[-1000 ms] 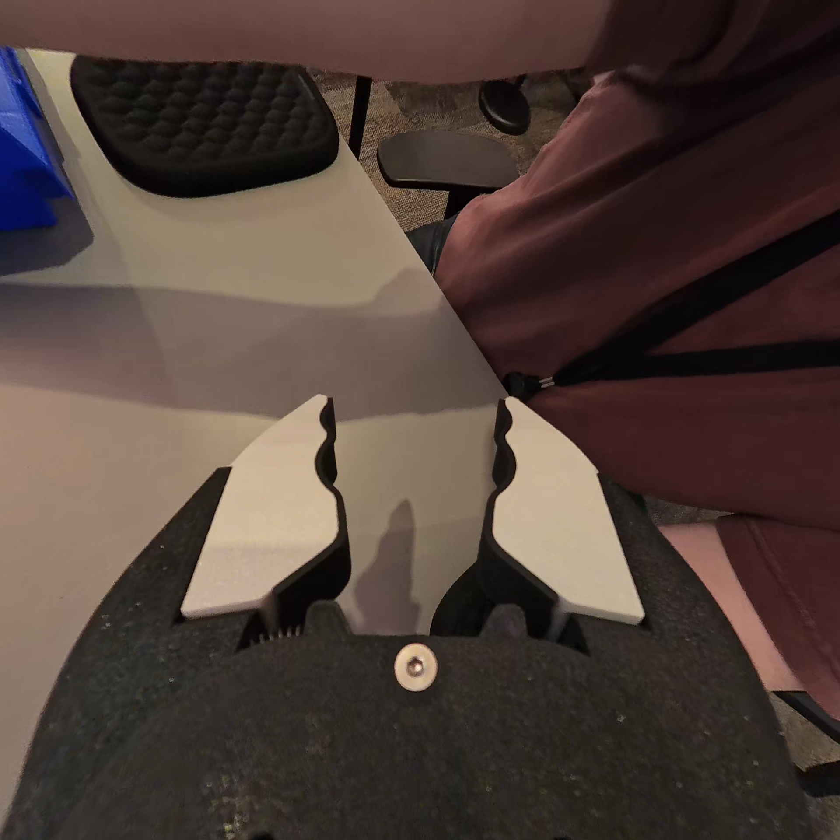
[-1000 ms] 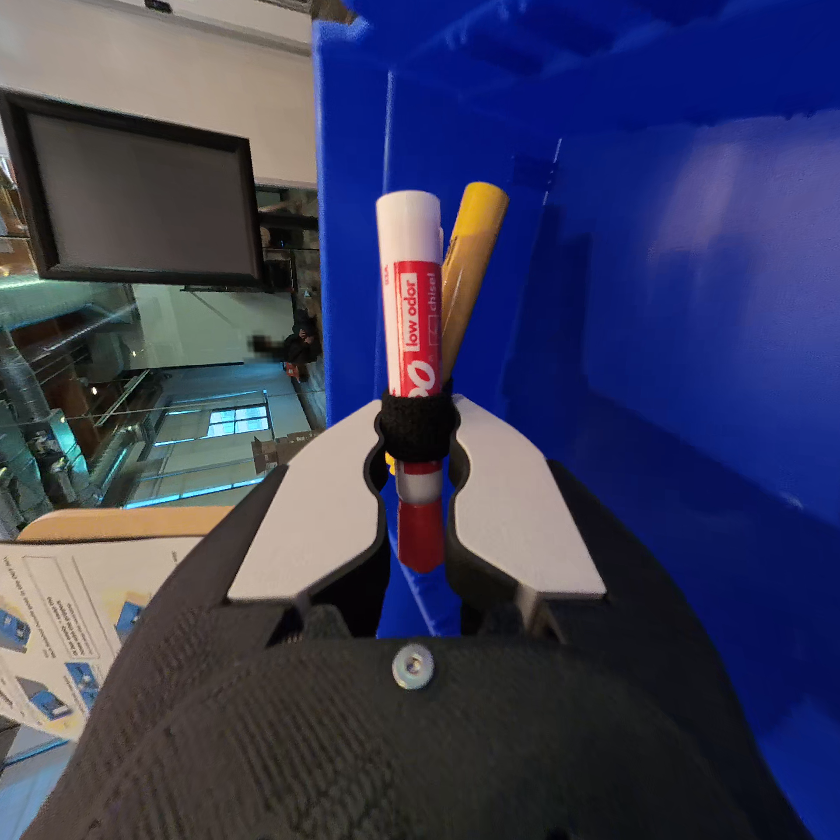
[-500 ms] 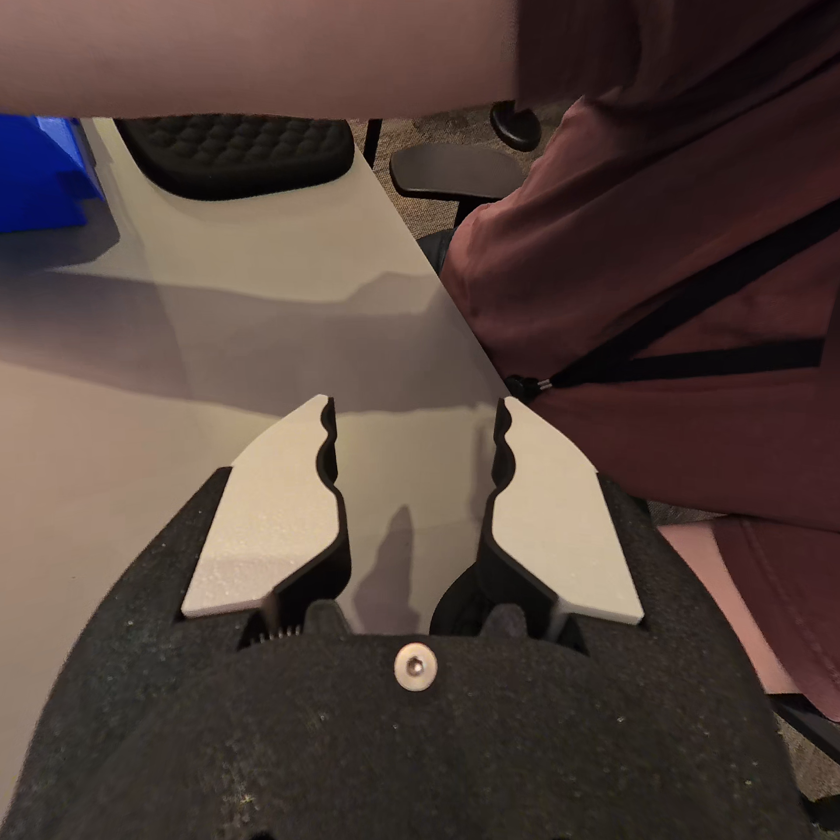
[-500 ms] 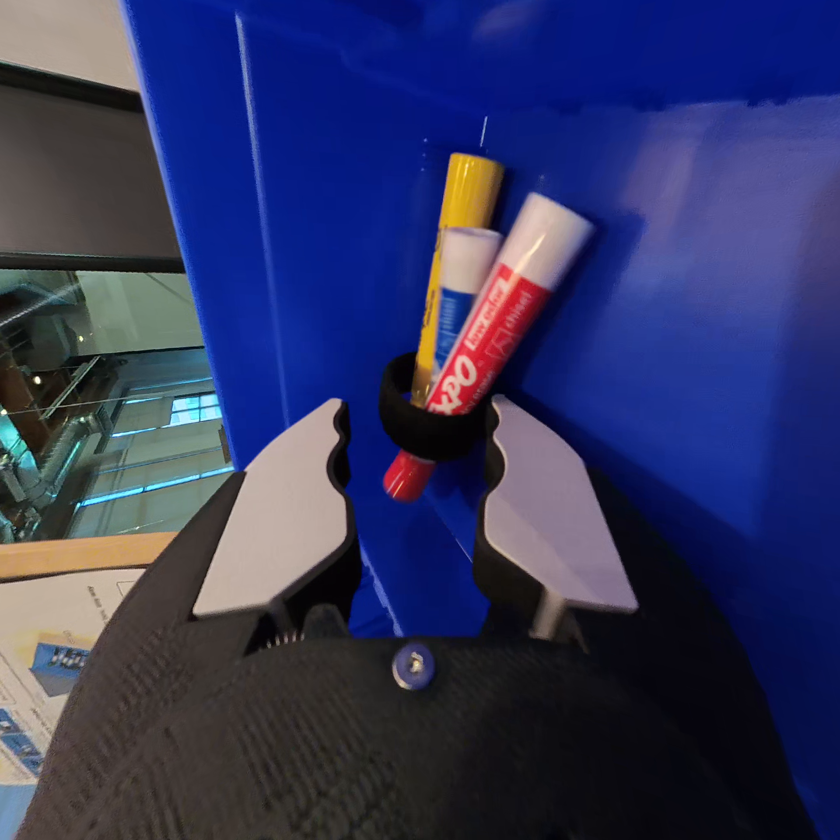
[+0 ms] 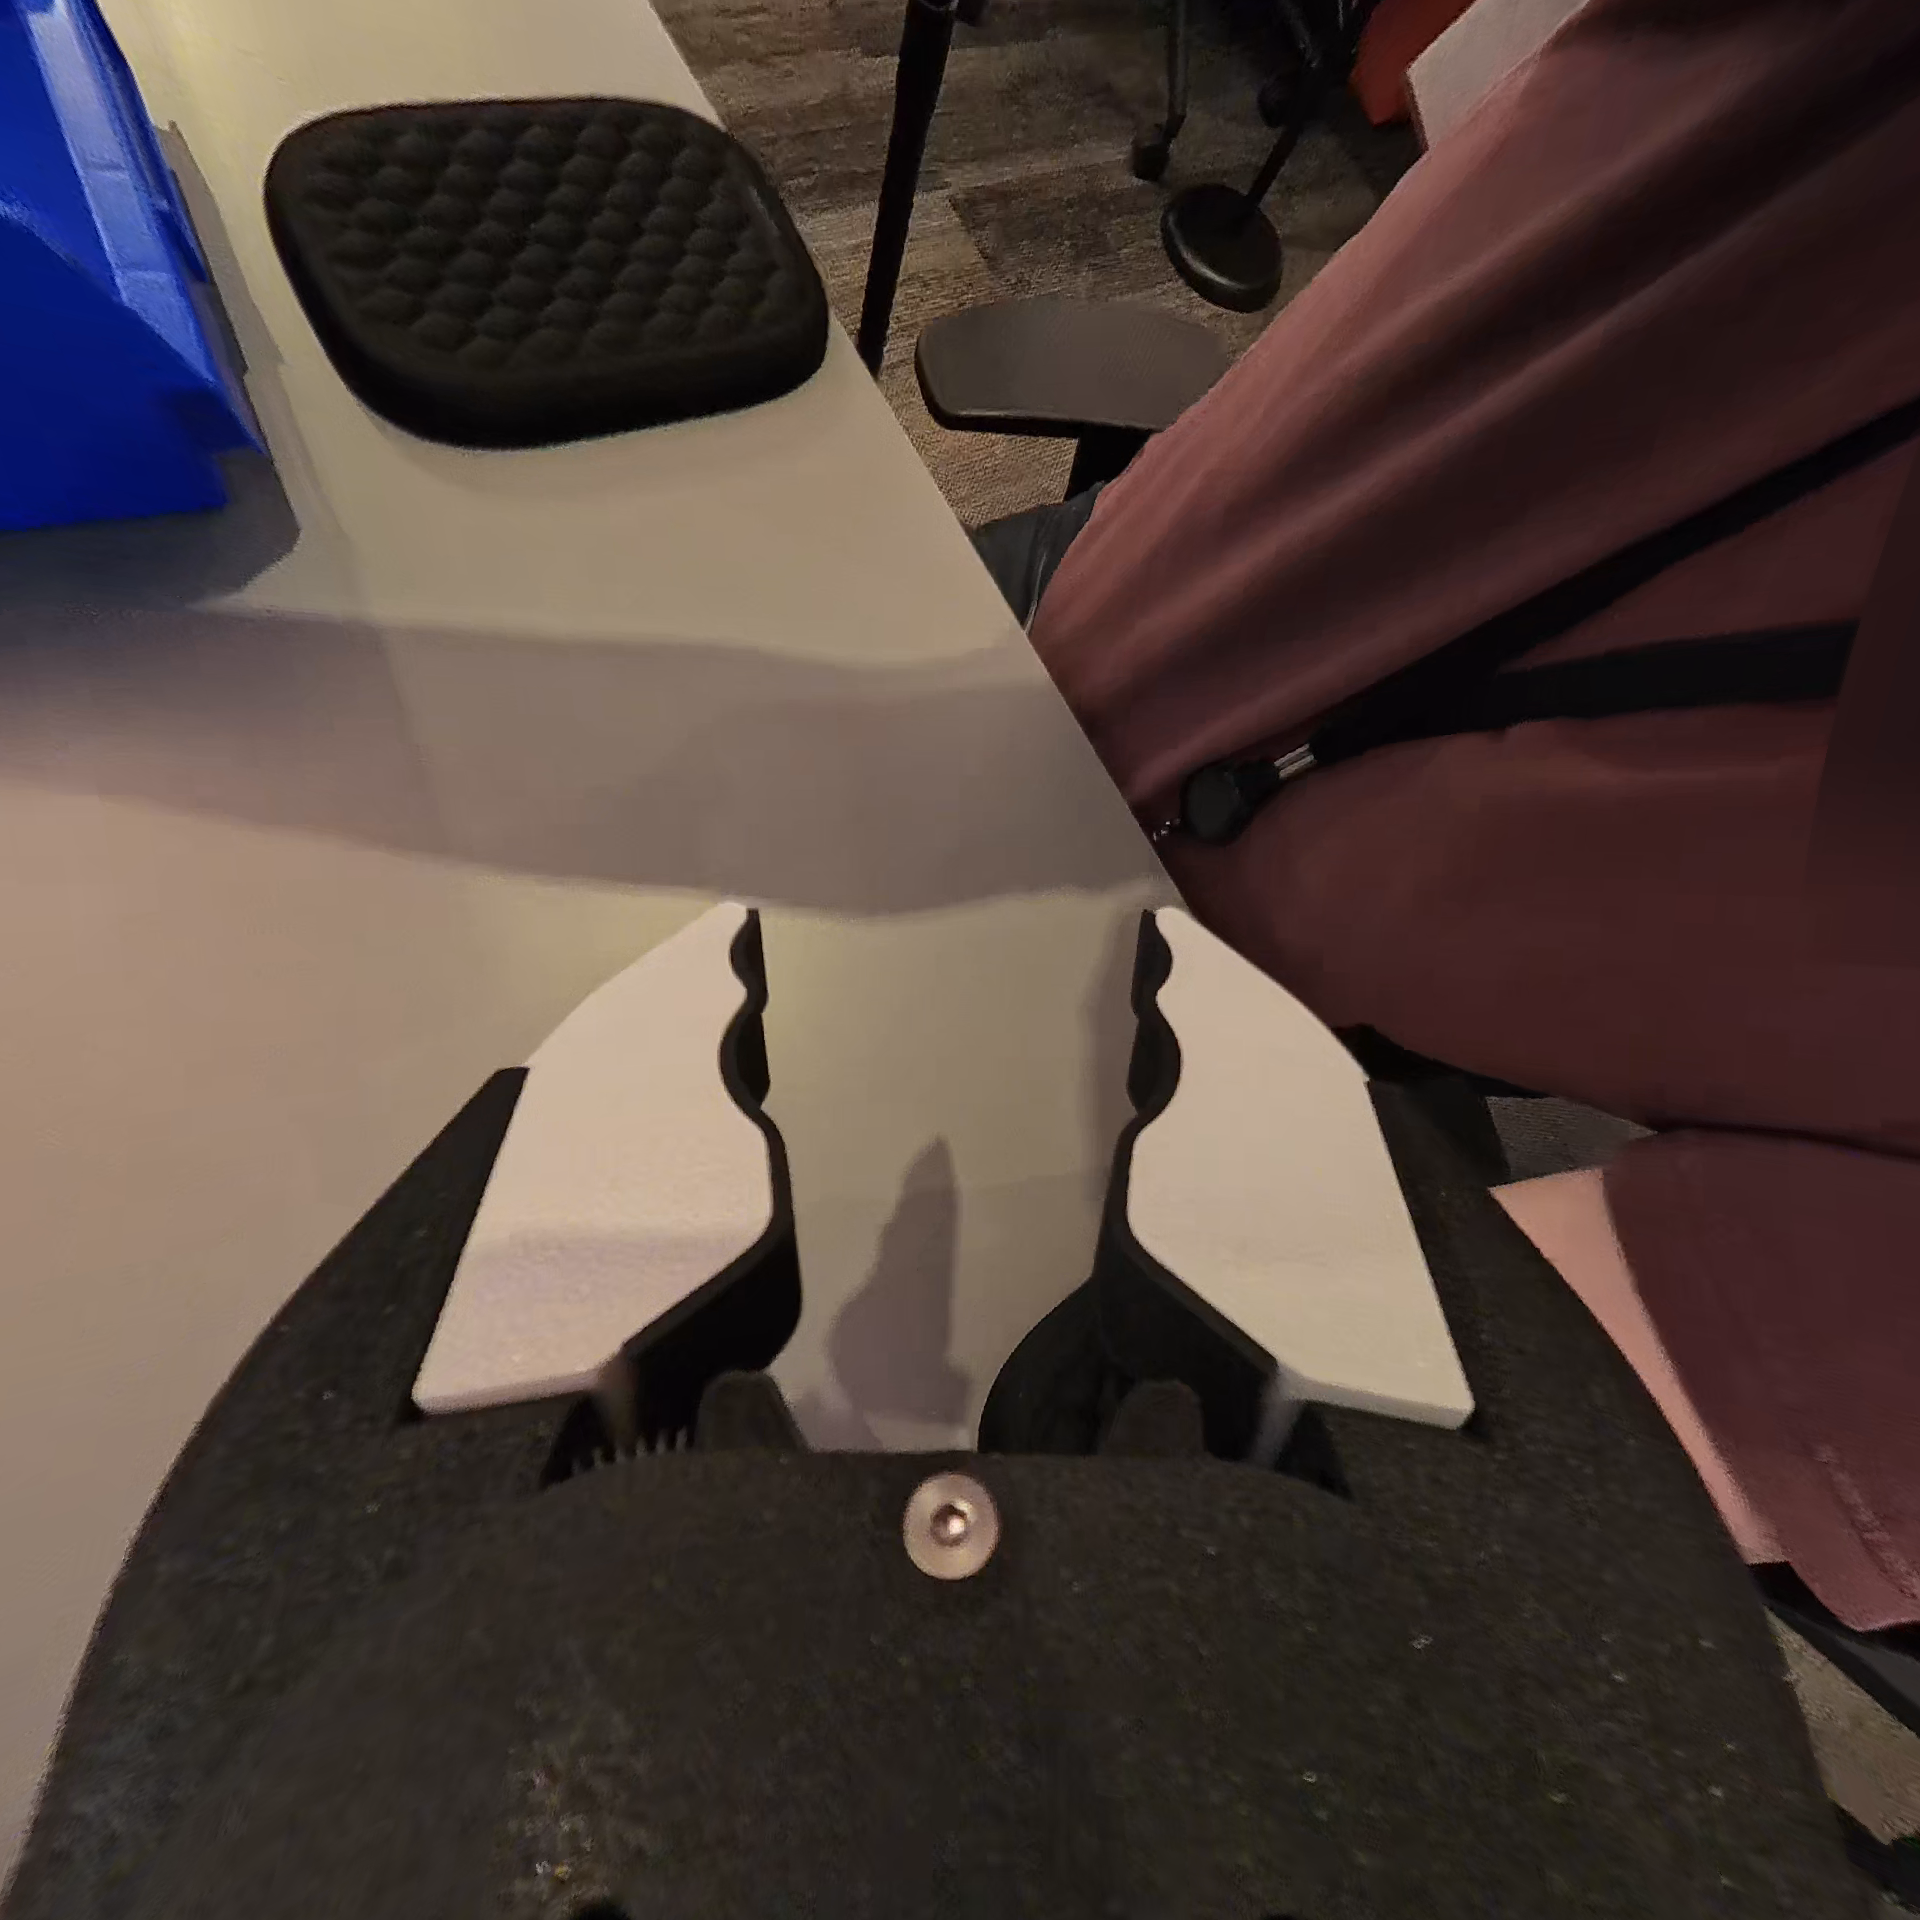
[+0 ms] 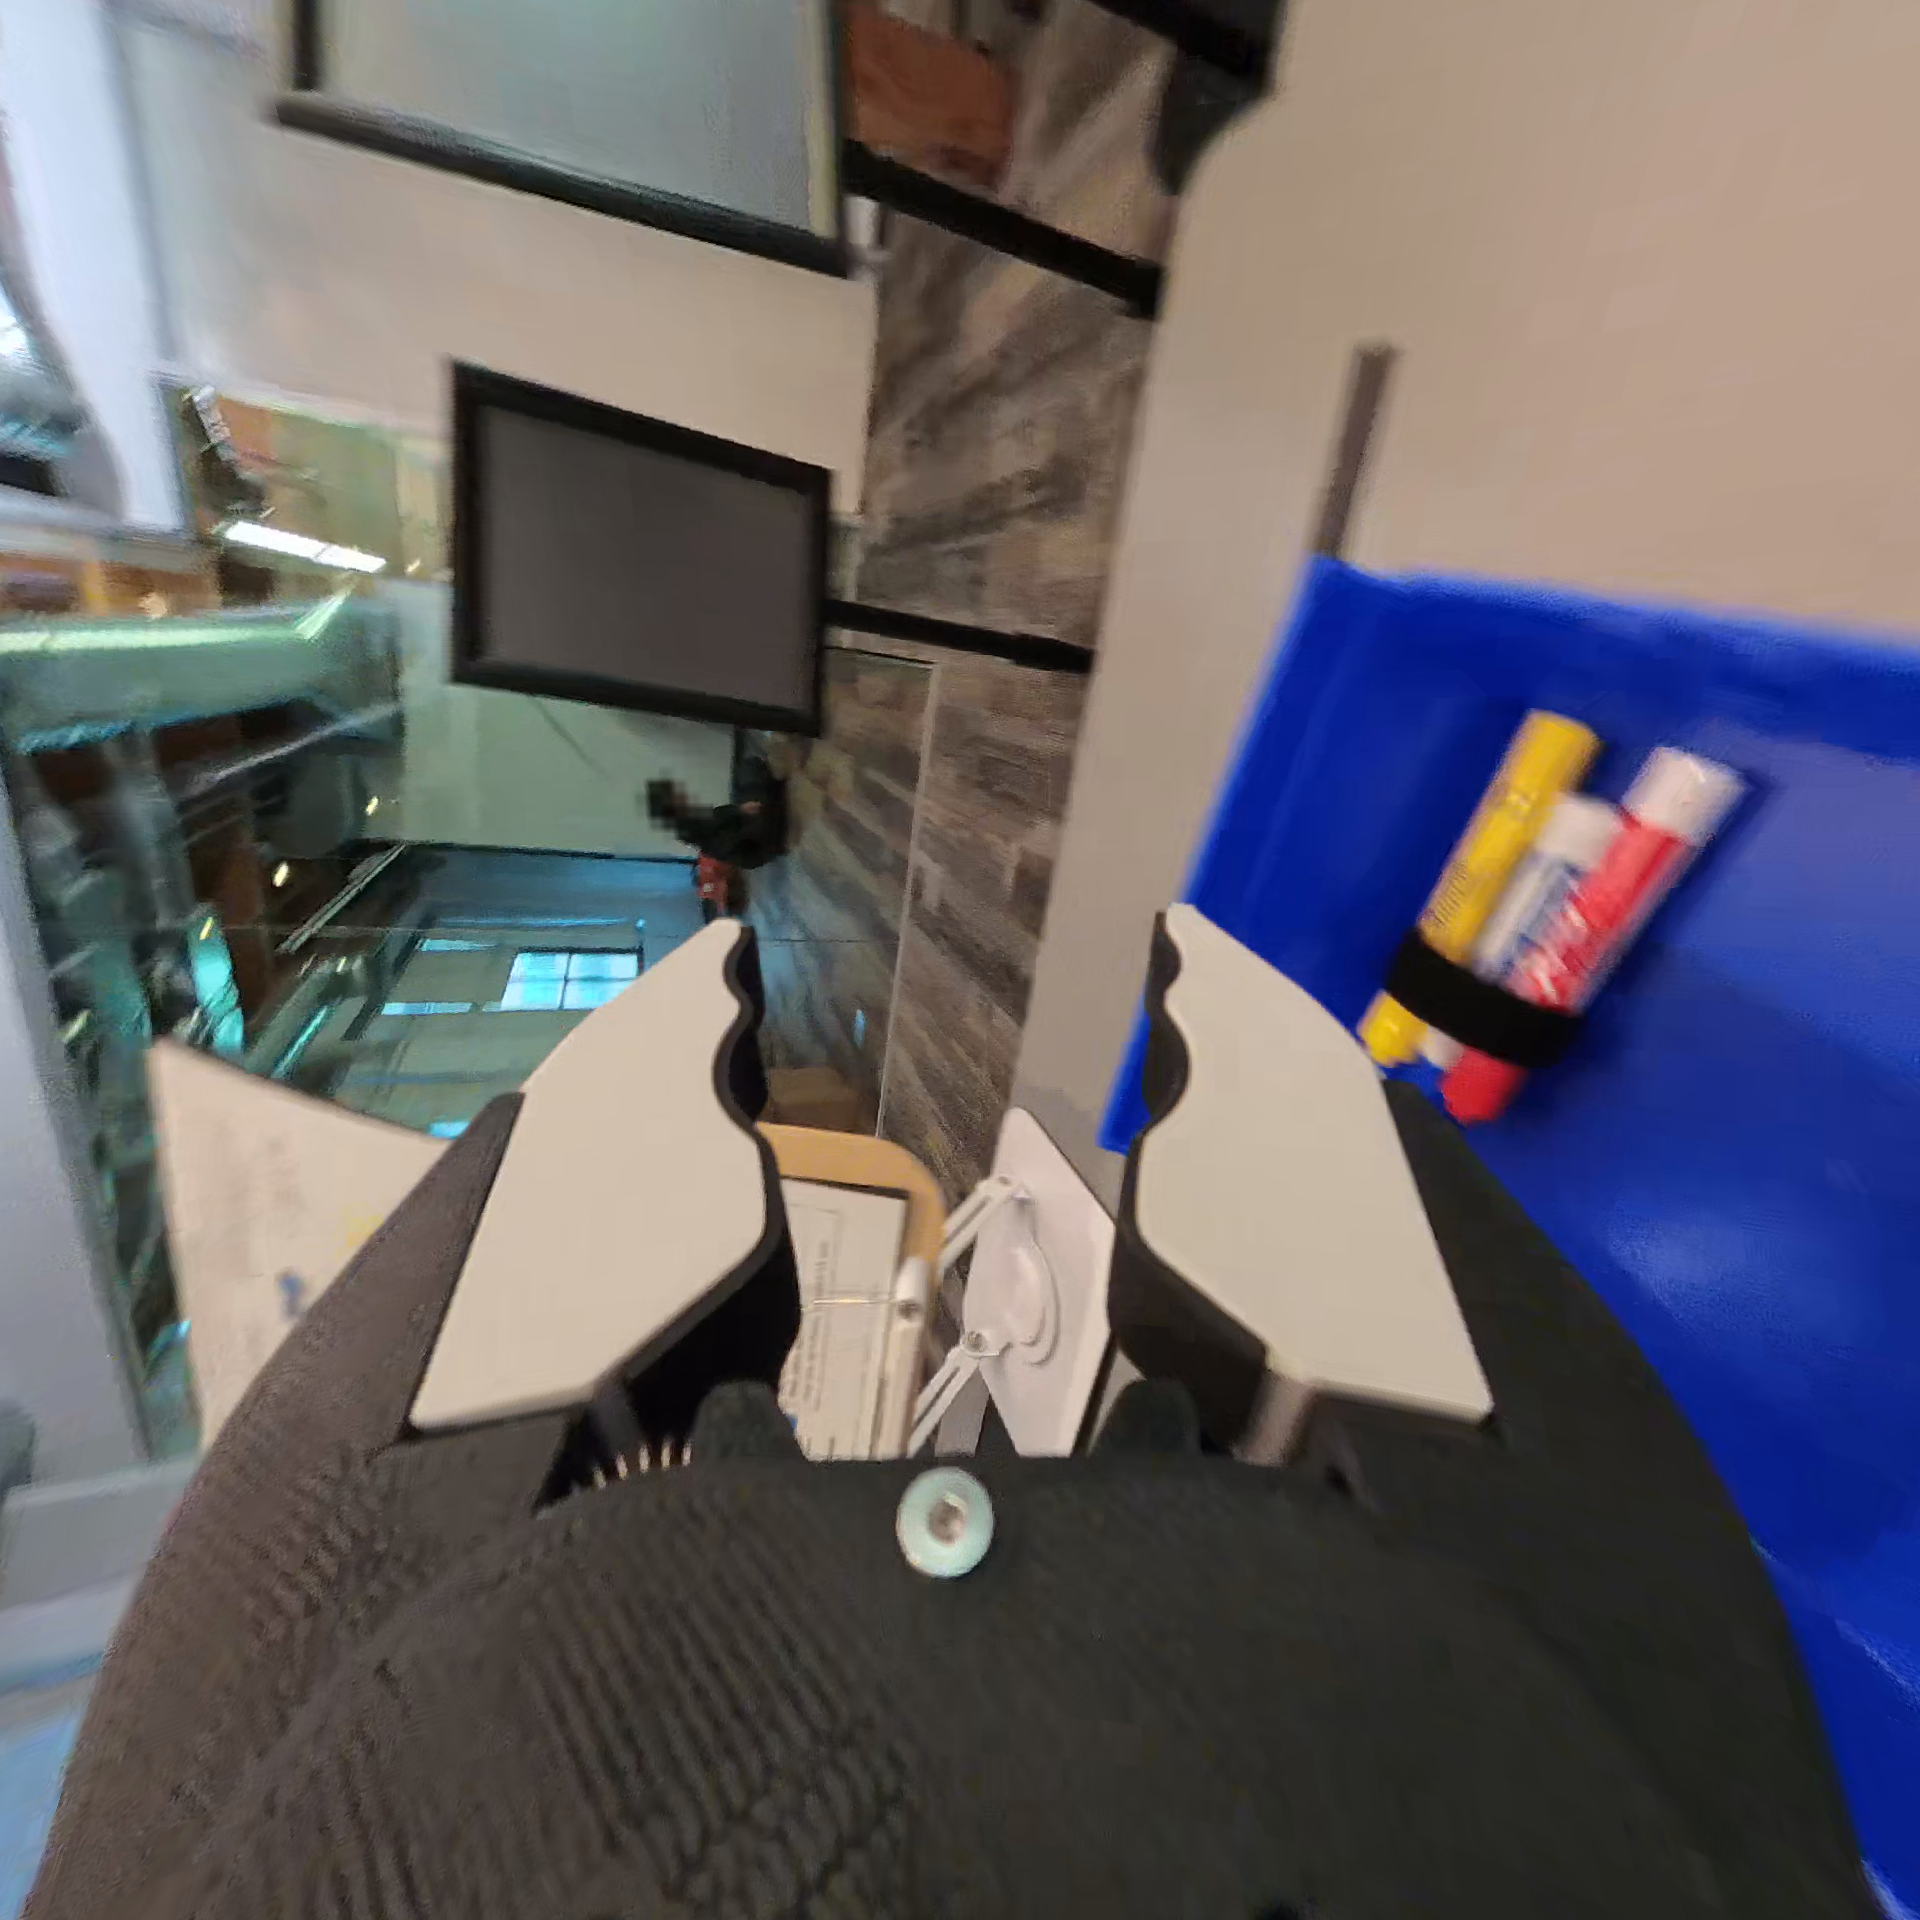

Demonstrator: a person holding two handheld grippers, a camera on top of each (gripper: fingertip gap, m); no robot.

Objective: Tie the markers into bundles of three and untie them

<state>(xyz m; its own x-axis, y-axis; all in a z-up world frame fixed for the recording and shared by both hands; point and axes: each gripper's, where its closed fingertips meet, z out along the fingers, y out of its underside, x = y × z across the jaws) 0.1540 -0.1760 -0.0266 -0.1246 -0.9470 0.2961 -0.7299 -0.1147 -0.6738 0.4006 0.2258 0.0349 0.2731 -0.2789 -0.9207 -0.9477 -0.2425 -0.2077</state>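
**Bundle lying in the blue bin, both claws gaping empty**

Grey carpet [image 5: 997, 177] and the wheeled base of a chair [image 5: 1221, 244] are showing beyond the far edge of the pale worktop [image 5: 260, 1039], while the right wrist view is taking in a stone-clad wall [image 6: 987, 727] with two dark screens [image 6: 639, 561] hanging on it. On the worktop, near its far edge, a black dimpled pad [image 5: 540, 265] is lying flat, and a blue bin [image 5: 94, 343] is sitting just beside it, toward the far left corner.

The left claw [image 5: 948, 1029] is hovering over the worktop's near edge with its jaws standing wide apart and nothing between them; only bare surface and a shadow are showing in the gap. A person in a maroon top [image 5: 1507, 623] is sitting right against that edge, with a black strap [image 5: 1558, 686] crossing the cloth.

The right claw [image 6: 951, 1029] is likewise spread wide and gripping nothing. Papers [image 6: 842, 1320] and a white clip-like fitting [image 6: 1023, 1278] are showing through its gap, blurred. Off to its right, clear of the fingers [image 6: 1278, 1164], the bundle of markers [image 6: 1538, 904] is resting against the inner face of the blue bin [image 6: 1766, 1299]: a yellow marker [image 6: 1496, 852], a blue-and-white one [image 6: 1548, 894] and a red one [image 6: 1621, 914], lying side by side and tilted. A black band [image 6: 1475, 1003] is wrapping all three close to their capped lower ends.
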